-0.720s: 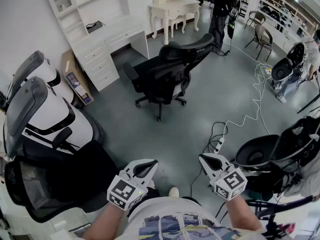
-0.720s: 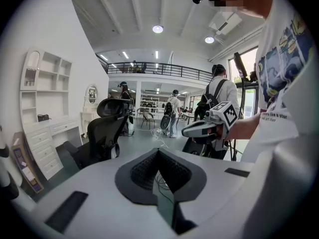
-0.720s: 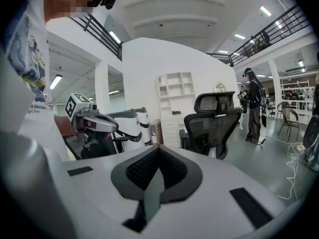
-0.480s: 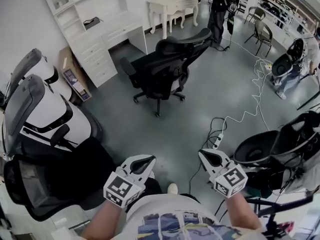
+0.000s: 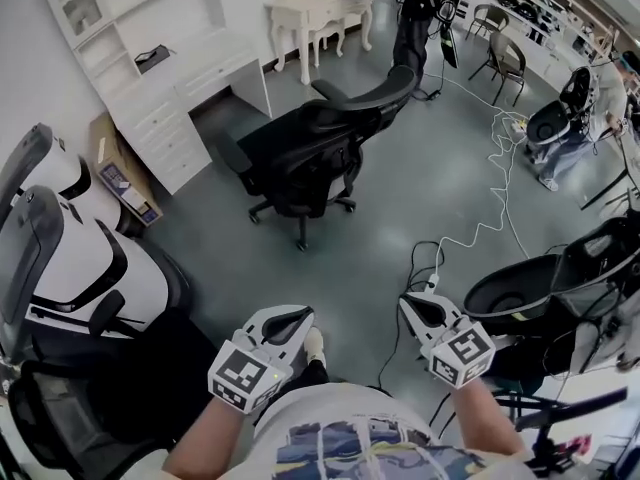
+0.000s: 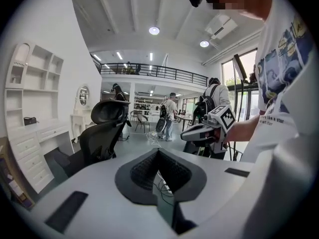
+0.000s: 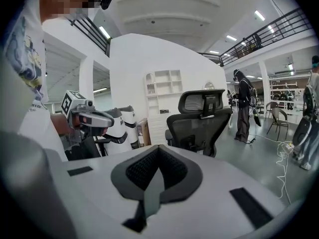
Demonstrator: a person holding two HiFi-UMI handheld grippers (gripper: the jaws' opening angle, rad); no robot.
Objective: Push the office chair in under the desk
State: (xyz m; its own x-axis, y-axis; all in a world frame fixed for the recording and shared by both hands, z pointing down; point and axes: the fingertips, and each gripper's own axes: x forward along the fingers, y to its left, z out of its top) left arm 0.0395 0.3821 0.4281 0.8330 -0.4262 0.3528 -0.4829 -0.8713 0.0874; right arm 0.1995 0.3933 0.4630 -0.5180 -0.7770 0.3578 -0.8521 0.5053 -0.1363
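Smooth grey floor [image 5: 420, 188] spreads across a big, bright room. On it the black office chair [image 5: 310, 148], mesh-backed on a star-shaped wheeled base, stands out in the open near the white desk [image 5: 215, 66] with its drawers and shelves. The left gripper [image 5: 292, 317] and right gripper [image 5: 414, 308], white plastic with black-and-white marker cubes, have their jaws pressed together, empty.

Open grey floor [image 5: 385, 213] up to the office chair [image 5: 305, 153]; corded power strip [image 5: 433, 285] right, white chairs [image 5: 80, 258] left.
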